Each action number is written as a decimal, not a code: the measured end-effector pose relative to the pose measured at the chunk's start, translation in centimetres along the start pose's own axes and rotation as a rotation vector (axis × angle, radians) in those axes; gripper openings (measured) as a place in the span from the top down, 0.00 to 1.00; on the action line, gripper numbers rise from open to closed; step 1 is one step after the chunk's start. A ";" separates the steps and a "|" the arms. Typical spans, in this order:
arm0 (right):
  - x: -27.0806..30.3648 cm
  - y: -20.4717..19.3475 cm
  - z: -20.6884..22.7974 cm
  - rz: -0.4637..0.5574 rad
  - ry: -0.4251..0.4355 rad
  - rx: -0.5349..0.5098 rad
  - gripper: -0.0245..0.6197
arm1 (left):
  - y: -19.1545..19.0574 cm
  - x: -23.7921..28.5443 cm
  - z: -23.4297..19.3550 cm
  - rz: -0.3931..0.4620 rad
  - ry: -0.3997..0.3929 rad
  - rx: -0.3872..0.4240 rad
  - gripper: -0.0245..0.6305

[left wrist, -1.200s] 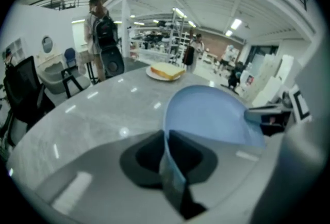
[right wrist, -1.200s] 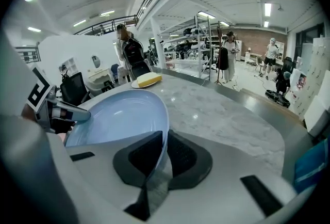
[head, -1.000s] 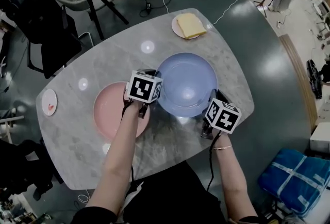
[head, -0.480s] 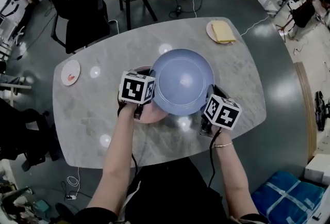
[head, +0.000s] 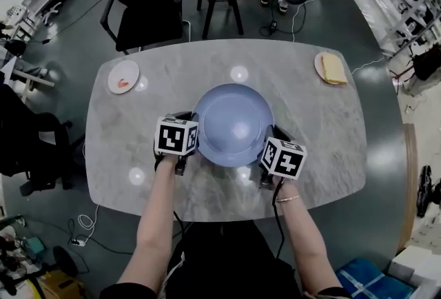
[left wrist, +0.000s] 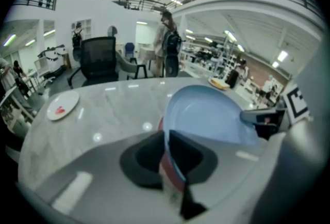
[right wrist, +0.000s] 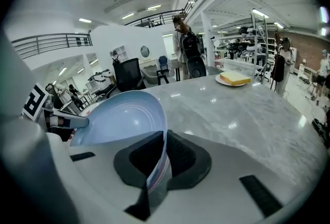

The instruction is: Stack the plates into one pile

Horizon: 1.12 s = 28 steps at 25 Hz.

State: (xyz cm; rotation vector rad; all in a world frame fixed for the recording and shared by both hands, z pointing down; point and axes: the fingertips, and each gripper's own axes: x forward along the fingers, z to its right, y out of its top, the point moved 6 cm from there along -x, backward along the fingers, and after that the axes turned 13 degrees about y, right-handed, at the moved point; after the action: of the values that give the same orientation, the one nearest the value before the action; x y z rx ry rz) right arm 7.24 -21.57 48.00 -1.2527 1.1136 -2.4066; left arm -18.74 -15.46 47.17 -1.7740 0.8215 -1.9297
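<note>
Blue plate (head: 233, 124): it lies mid-table towards my edge, held at two opposite rims. I cannot tell whether it already rests on what is under it or hangs just above.
Left gripper (left wrist: 171, 163): the jaws are clamped on the plate's left rim, which runs edge-on between them.
Right gripper (right wrist: 156, 166): the jaws are pinched onto the right rim in the same edge-on hold.
Pink plate (left wrist: 161, 124): only a reddish sliver shows under the blue rim in the left gripper view. The head view shows none of it, so I judge the blue plate covers it squarely.
Step in hand: I read this as setting the blue plate onto the pink one, the first pair of the pile.
Next move: I would lower both hands together, keeping the plate level, until it bears its own weight. Then I would part both jaws and draw them outward off the rim without dragging it.
Small white plate (head: 125, 76): it is at the far left of the table (head: 317, 160) with a red bit on it, well apart from the pile and probably still to be fetched.
Sandwich plate (head: 333, 67): it is at the far right and carries bread, so I judge it awkward to stack.
In the way: I see nothing between the jaws and the pile. The chairs (head: 148, 1) stand beyond the far edge.
</note>
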 end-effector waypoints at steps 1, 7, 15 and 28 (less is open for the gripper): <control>0.4 -0.2 -0.3 -0.009 0.005 -0.008 0.93 | -0.4 0.0 -0.4 -0.006 0.004 -0.008 0.91; 2.1 -1.0 -0.6 -0.015 -0.001 -0.060 0.93 | -1.4 0.9 -1.3 0.014 0.019 -0.023 0.91; 2.7 -1.5 -0.2 0.004 -0.007 -0.102 0.92 | -2.0 1.7 -1.1 0.048 0.040 -0.036 0.91; 0.3 0.3 -0.4 0.205 -0.007 -0.180 0.89 | -1.7 -1.0 -2.4 0.222 0.047 -0.147 0.89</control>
State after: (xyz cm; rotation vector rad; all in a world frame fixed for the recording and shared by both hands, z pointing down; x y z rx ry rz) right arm 6.69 -21.68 47.85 -1.1332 1.4087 -2.1912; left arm -20.85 -13.19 47.48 -1.6431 1.1516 -1.8121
